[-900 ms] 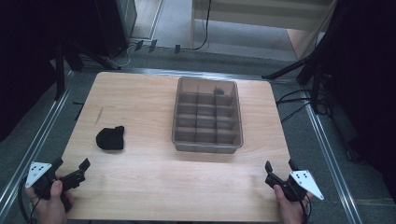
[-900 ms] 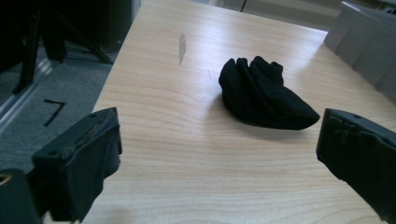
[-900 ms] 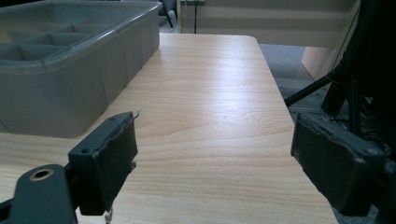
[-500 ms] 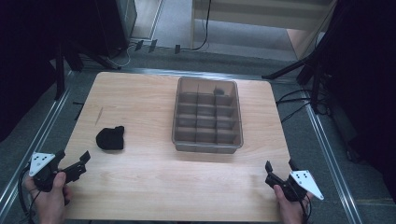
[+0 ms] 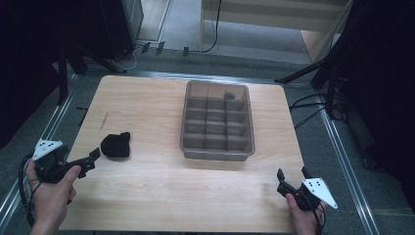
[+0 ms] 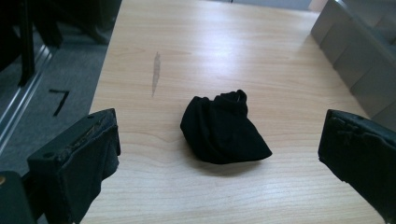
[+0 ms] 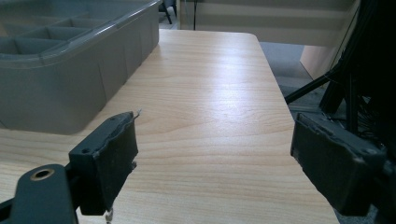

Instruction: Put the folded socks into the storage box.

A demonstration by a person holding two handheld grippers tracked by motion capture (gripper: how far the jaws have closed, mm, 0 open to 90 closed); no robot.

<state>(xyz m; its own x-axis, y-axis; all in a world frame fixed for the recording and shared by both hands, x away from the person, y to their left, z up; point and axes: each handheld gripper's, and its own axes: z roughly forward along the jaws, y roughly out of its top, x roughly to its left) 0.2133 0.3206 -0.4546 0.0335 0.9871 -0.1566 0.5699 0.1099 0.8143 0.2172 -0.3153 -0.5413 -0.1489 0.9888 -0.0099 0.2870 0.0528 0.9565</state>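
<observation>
1. High view: black cloth bundle (image 5: 116,145) lies on the wooden table (image 5: 161,196), left of the grey divided bin (image 5: 217,122), apart from it.
2. Left gripper (image 5: 93,159) just beside the bundle's near-left side, jaws spread wide, nothing between them.
3. Right gripper (image 5: 292,174) near and right of the bin, jaws spread, empty.
</observation>
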